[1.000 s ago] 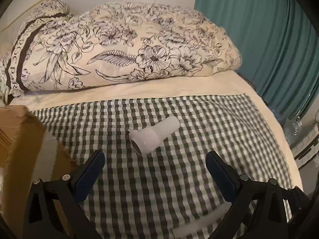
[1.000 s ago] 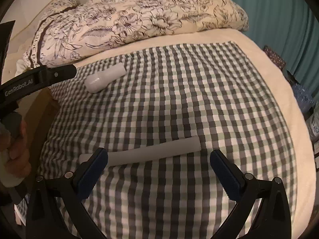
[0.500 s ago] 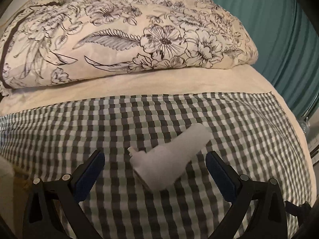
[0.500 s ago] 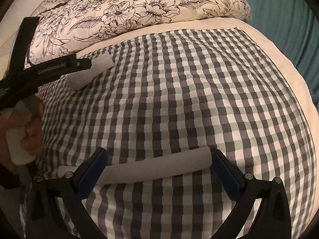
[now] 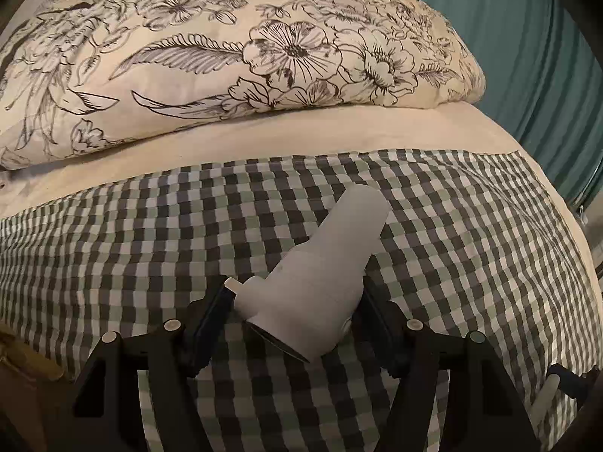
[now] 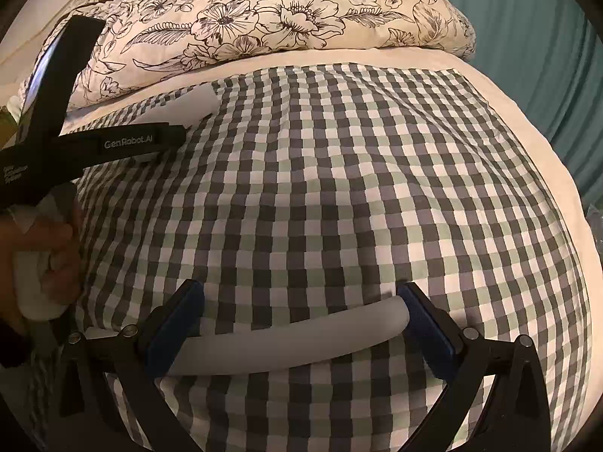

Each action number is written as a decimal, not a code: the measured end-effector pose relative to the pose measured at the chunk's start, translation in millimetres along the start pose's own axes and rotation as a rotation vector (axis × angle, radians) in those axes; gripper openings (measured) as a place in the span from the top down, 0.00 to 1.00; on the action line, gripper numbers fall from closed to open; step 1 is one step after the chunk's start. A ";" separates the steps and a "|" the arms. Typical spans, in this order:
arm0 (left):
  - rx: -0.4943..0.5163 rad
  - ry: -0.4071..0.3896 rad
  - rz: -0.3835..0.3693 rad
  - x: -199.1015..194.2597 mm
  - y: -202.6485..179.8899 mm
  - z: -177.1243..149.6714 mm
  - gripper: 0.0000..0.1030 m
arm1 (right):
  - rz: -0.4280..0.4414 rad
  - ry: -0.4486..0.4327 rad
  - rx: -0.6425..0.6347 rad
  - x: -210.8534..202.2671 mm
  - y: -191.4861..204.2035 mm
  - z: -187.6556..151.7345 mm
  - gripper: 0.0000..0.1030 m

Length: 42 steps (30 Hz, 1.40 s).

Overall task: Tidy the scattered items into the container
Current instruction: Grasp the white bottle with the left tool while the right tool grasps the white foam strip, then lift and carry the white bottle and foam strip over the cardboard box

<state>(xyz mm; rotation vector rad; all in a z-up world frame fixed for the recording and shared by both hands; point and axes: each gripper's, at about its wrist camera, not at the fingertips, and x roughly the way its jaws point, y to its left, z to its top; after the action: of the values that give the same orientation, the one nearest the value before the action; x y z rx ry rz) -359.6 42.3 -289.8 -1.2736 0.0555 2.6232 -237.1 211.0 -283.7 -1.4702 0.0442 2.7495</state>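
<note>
Since half a second ago both grippers have come down onto their targets; the left gripper (image 5: pixel 292 310) now has narrowed jaws pressing either side of the white bottle (image 5: pixel 324 275), whose wide end sits between the pads and whose narrow end points ahead; the right gripper (image 6: pixel 301 329) has half-closed jaws around the white tube (image 6: pixel 279 342), which lies crosswise, one end passing behind the left jaw, the other touching the right pad; this looks like the grasping step, and next comes lifting both toward the container, unseen here; underneath lies a checked cloth (image 6: pixel 339 188) on a bed, a floral duvet (image 5: pixel 226 56) beyond, a teal curtain (image 5: pixel 535 56) far right.
</note>
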 end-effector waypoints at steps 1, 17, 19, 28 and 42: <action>0.002 -0.005 0.003 -2.3 -0.9 -1.0 0.34 | 0.004 -0.002 0.005 -0.6 -0.7 -0.1 0.00; -0.026 -0.065 -0.024 -79.9 -6.3 -27.5 0.34 | 0.028 -0.013 0.024 -29.6 -9.9 -20.4 0.86; -0.023 -0.067 -0.027 -91.9 -7.4 -31.0 0.34 | 0.038 -0.022 0.027 -37.4 -9.1 -23.3 0.87; -0.038 -0.104 -0.031 -144.1 -3.7 -43.0 0.34 | 0.106 -0.092 0.058 -87.4 -20.1 -33.5 0.94; -0.059 -0.184 -0.011 -233.4 7.0 -56.3 0.34 | 0.193 -0.212 0.048 -168.1 -15.2 -30.7 0.97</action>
<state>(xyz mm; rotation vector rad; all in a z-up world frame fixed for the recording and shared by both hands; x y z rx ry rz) -178.1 -14.9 -143.3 -1.0409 -0.0591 2.7383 -117.8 223.9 -161.1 -1.2150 0.2585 3.0170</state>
